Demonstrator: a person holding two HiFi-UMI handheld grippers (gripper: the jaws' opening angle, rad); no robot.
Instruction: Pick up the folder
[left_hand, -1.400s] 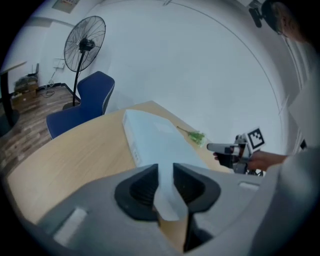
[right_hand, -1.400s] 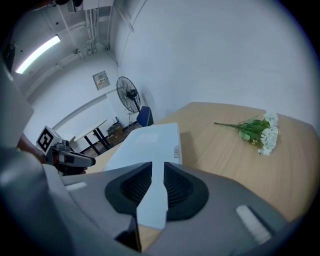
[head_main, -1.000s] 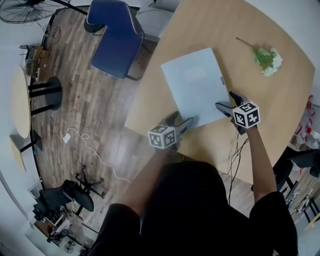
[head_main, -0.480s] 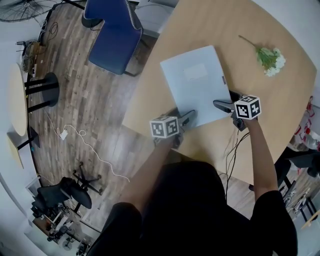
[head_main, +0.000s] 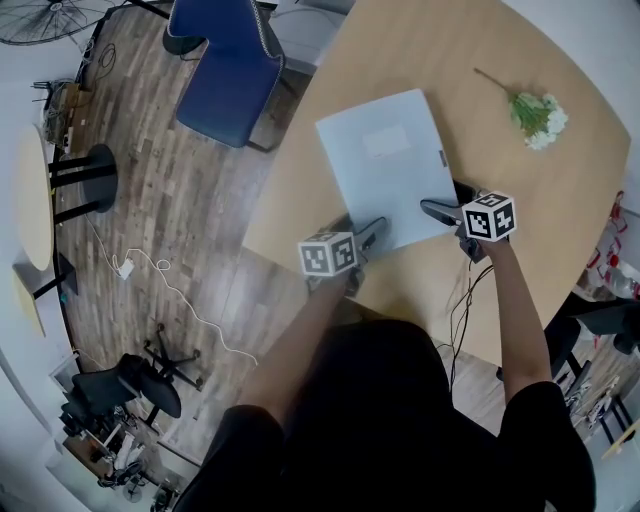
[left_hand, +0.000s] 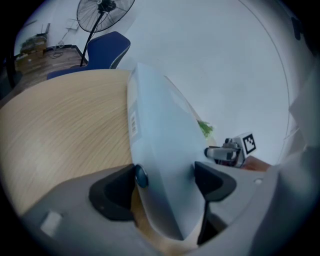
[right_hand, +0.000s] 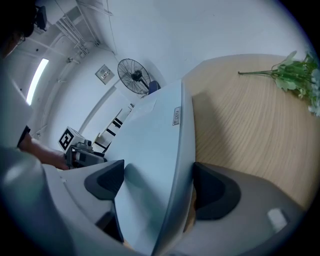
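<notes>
A pale blue folder (head_main: 385, 165) lies flat on the round wooden table (head_main: 540, 230). My left gripper (head_main: 362, 228) is at the folder's near left corner. In the left gripper view the folder (left_hand: 160, 150) fills the gap of the left gripper (left_hand: 165, 180), with both pads against it. My right gripper (head_main: 442, 200) straddles the near right corner. In the right gripper view its jaws (right_hand: 159, 182) stand wide around the folder (right_hand: 150, 150), one over the cover and one by the spine, without pressing.
A sprig of white flowers (head_main: 535, 112) lies at the table's far right. A blue chair (head_main: 225, 70) stands beyond the table's left edge. A floor fan (right_hand: 134, 75) and a small round table (head_main: 35, 200) stand off to the left. The table's near edge runs just behind both grippers.
Both grippers have crept slightly further onto the folder's near corners and rolled a little. The folder has stayed flat on the table.
</notes>
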